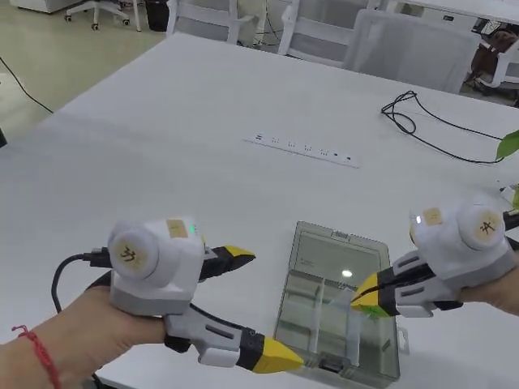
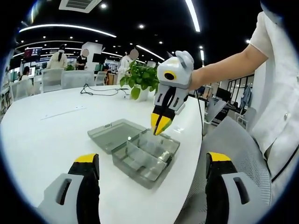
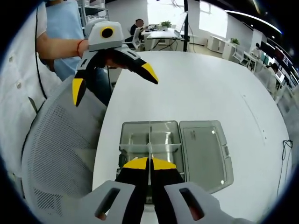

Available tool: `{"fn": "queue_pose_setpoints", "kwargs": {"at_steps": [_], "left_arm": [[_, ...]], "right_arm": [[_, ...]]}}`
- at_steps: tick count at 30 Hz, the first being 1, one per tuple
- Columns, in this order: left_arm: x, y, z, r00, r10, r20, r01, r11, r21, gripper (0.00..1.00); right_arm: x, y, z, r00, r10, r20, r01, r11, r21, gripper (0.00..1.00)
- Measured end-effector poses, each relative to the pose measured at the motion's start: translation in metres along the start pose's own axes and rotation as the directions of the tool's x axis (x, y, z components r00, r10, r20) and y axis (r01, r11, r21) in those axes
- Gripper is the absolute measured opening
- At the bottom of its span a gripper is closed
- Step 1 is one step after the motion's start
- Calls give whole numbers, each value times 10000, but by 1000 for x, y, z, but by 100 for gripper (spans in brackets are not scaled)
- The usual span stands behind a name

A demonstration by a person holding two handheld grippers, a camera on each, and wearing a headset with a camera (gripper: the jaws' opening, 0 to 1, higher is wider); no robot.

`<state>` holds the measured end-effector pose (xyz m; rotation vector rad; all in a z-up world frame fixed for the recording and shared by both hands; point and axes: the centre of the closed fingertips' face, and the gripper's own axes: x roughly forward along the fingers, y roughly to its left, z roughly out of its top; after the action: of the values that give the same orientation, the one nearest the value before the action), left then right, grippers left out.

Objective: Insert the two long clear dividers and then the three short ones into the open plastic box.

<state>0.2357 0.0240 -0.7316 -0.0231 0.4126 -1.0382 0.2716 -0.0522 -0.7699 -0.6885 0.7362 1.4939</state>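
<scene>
both yellow-tipped: l tongs [image 2: 152, 158] apart, r tongs [image 3: 149, 163] clamped on thin clear divider [image 3: 149, 140] at smoky rect box [image 3: 125, 140]

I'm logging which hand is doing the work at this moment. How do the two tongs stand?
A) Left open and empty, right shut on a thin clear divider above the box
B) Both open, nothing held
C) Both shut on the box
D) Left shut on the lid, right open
A: the left tongs are spread wide with nothing between them, while the right tongs pinch a clear divider over the open box.
</scene>
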Motion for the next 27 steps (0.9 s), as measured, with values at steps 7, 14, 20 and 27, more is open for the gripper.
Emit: {"fn": "queue_pose_setpoints", "kwargs": {"at_steps": [7,14,20,27], "left_arm": [[2,-1,-1,10000,-57,-18,57,10000,-34,97],[2,-2,0,9999,-100,6,100,9999,-83,96],[2,-1,-1,9999,-96,-39,95,9999,-51,97],[1,0,-4,9999,-82,-108,82,10000,-41,97]], "right_arm": [[2,1,1,10000,-41,-27,39,9989,-459,2],[6,0,2,10000,-59,-62,57,9995,-313,2],[13,-1,1,9997,28,-259,-34,9997,-231,2],[22,-1,-4,9975,152,-696,-163,9997,-158,2]]}}
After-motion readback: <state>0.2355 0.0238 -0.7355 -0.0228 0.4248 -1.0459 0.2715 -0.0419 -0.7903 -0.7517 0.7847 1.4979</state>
